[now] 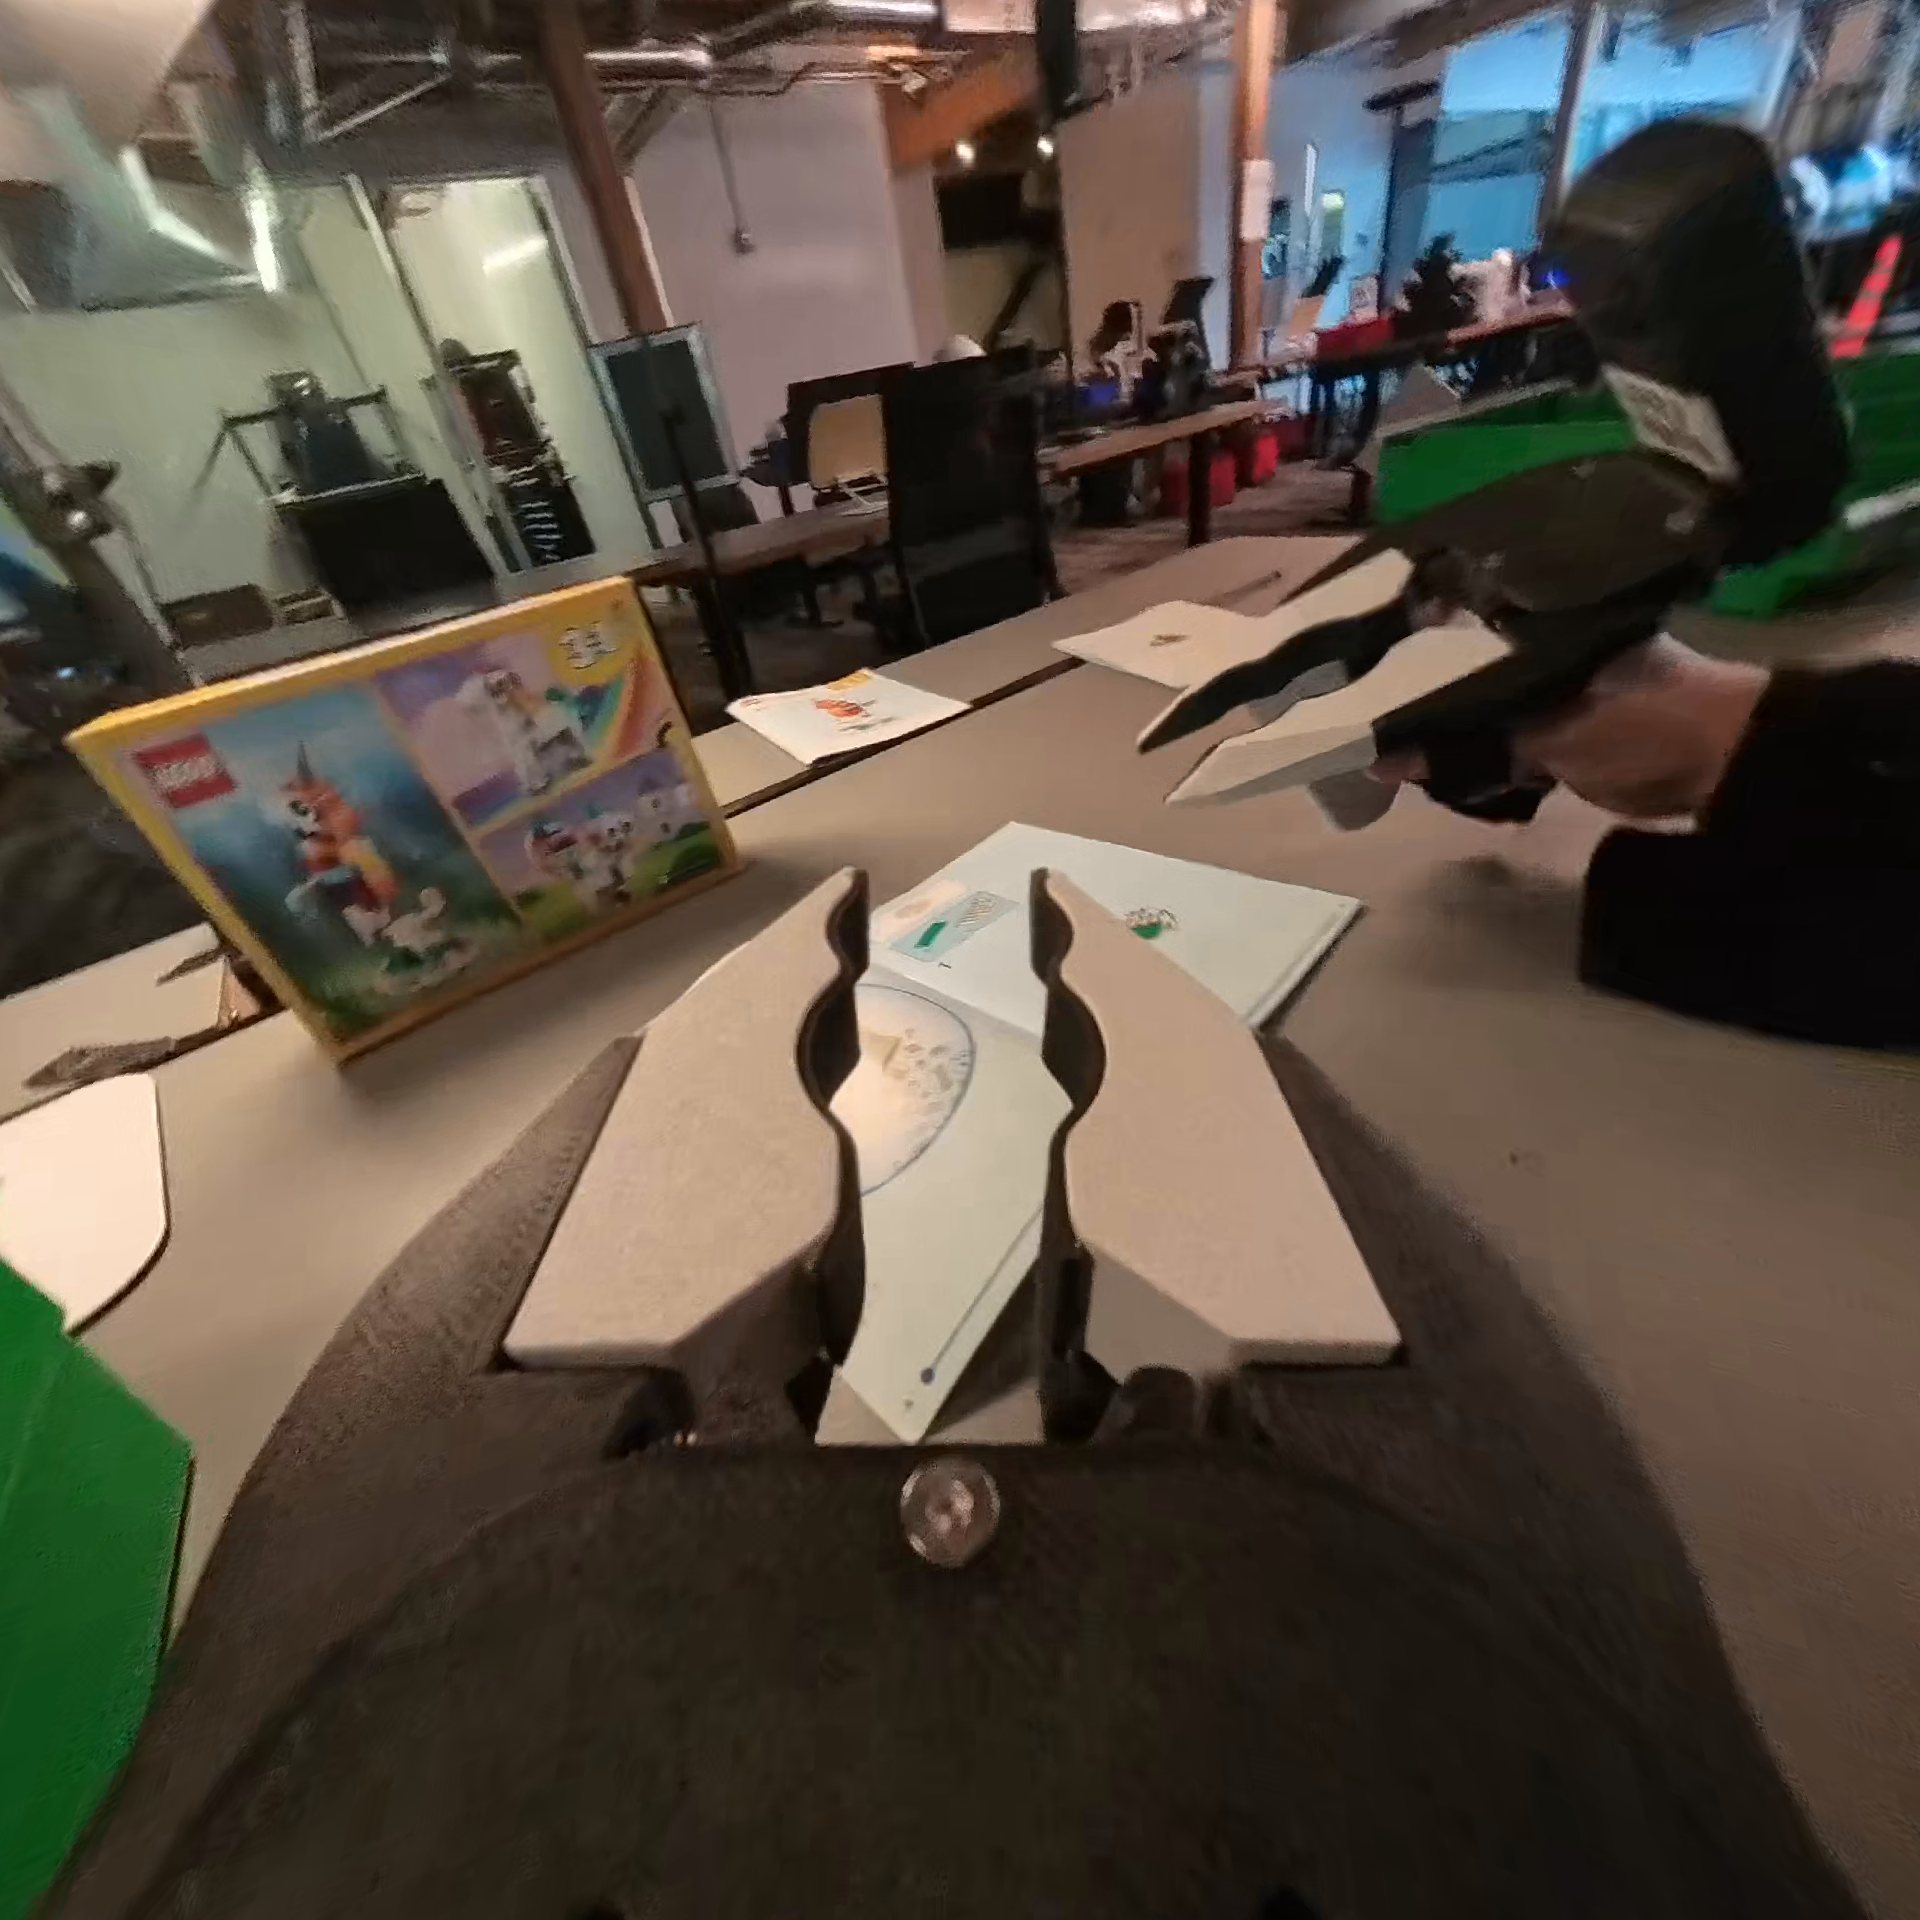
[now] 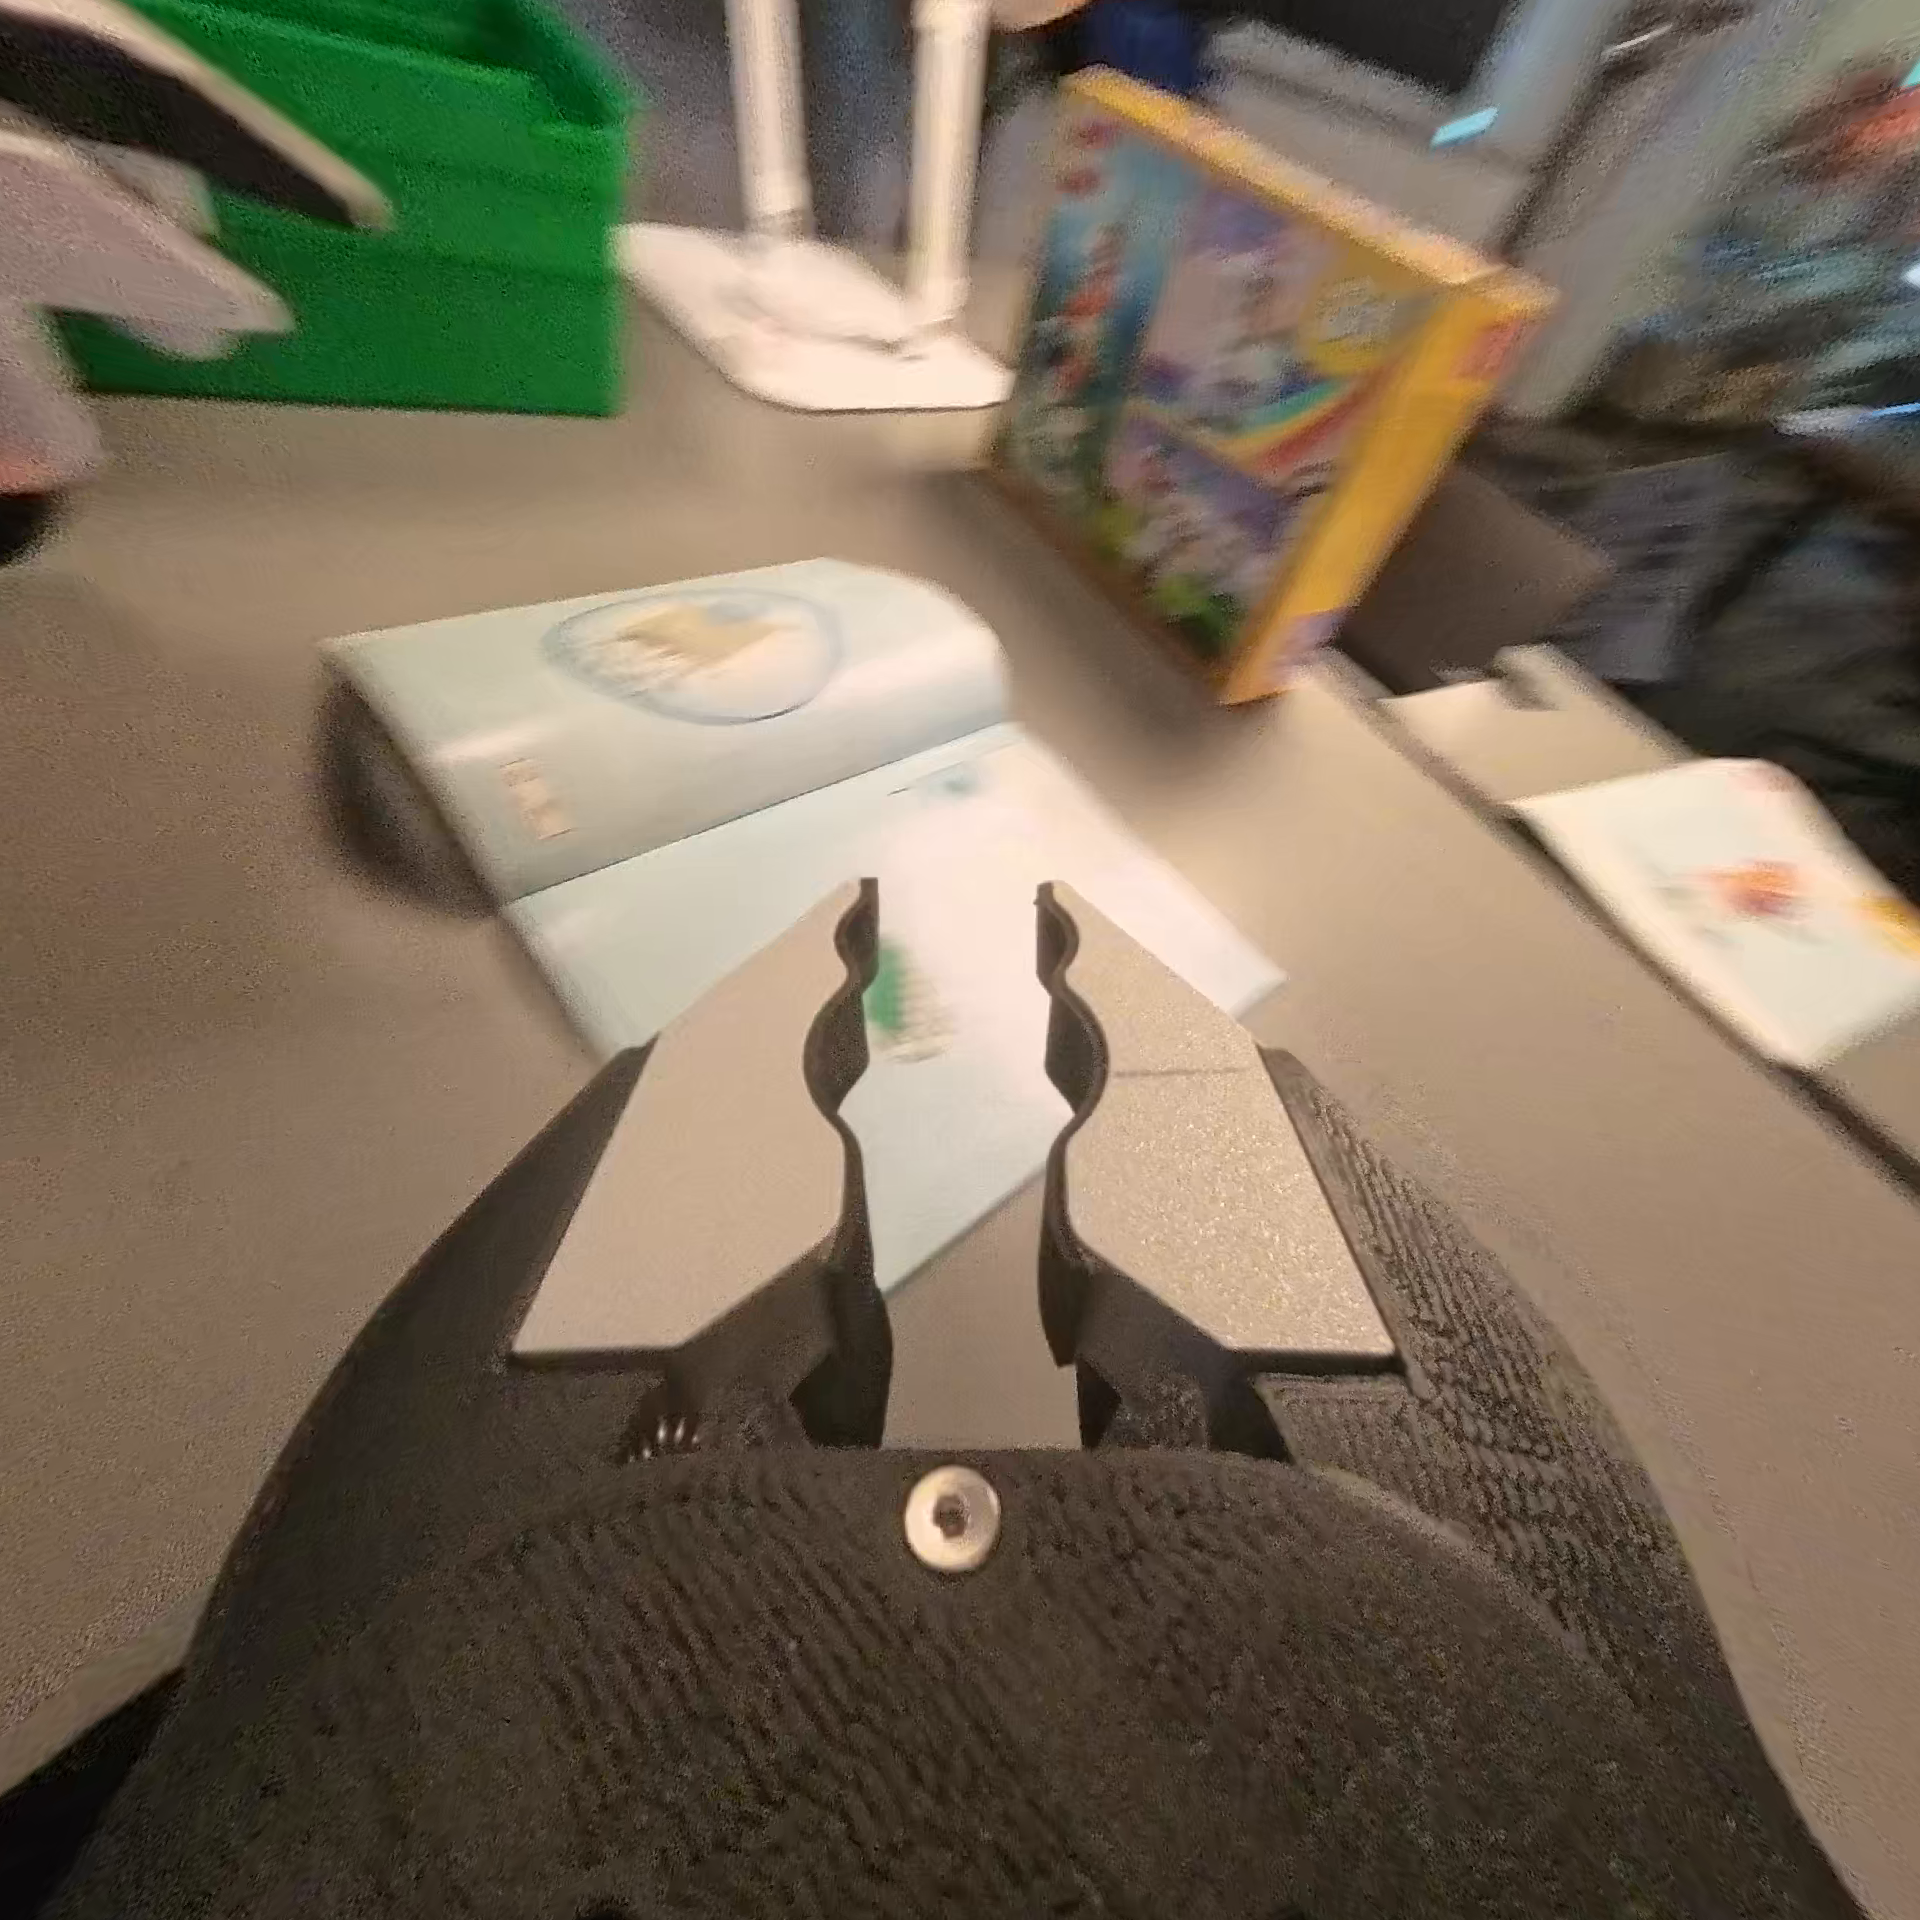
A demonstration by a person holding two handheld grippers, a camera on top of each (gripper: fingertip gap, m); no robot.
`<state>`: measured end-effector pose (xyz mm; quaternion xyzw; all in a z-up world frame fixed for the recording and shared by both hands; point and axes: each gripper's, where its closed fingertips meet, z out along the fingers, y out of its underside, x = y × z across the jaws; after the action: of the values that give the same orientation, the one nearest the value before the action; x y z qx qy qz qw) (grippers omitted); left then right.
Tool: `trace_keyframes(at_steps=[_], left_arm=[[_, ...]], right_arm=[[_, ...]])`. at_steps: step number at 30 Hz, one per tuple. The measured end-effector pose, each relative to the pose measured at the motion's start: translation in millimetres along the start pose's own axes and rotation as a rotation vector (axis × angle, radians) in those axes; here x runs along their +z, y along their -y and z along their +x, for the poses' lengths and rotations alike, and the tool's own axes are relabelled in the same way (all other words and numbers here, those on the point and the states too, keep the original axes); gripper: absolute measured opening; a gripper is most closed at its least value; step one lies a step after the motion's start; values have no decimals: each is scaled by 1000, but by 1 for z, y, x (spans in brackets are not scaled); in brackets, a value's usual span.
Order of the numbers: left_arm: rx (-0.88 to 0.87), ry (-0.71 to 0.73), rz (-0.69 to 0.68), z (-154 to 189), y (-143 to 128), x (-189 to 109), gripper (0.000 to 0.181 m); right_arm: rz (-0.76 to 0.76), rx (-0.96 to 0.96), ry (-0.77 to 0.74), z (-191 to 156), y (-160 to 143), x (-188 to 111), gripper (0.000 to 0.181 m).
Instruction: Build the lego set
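An open pale-blue instruction booklet (image 1: 1101,997) lies on the grey table; in the right wrist view (image 2: 727,769) its left page curls up. The yellow-edged lego box (image 1: 405,810) stands upright behind it, also in the right wrist view (image 2: 1247,395). My left gripper (image 1: 951,883) is open and empty above the booklet's near side. My right gripper (image 2: 951,894) is open and empty over the booklet's right page. It also shows in the left wrist view (image 1: 1174,764), held by a hand at the right, above the table. No loose bricks are in view.
A green bin (image 2: 416,229) stands at the back left, next to a white stand base (image 2: 831,322). Two more booklets (image 1: 847,712) (image 1: 1174,634) lie farther back on the table (image 1: 1558,1143). Another green bin (image 1: 1496,457) is at the far right. My hands' fingertips stand some 15 cm from each other.
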<state>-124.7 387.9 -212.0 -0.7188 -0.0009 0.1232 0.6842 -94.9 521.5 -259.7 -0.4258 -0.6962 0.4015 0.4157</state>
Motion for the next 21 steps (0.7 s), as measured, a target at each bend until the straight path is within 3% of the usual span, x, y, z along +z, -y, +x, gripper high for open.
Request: trace_keyframes(at_steps=[2,4,6,15,21], left_arm=[[67,-9,-23,9,-4,3,24],[119,-8,-38,14,-7,6,18],[134,-23,-47,20,-9,7,16],[67,-75,-62,28,-13,11,15],[52,-88,-74,30,-17,13,15]], right_arm=[[-79,59,237,-33,-13,-1,28],[-211,108,332,-49,-33,2,33],[-308,79,321,-52,-48,9,34],[-322,129,211,-43,-39,38,41],[-323,129,191,-33,-43,34,43]])
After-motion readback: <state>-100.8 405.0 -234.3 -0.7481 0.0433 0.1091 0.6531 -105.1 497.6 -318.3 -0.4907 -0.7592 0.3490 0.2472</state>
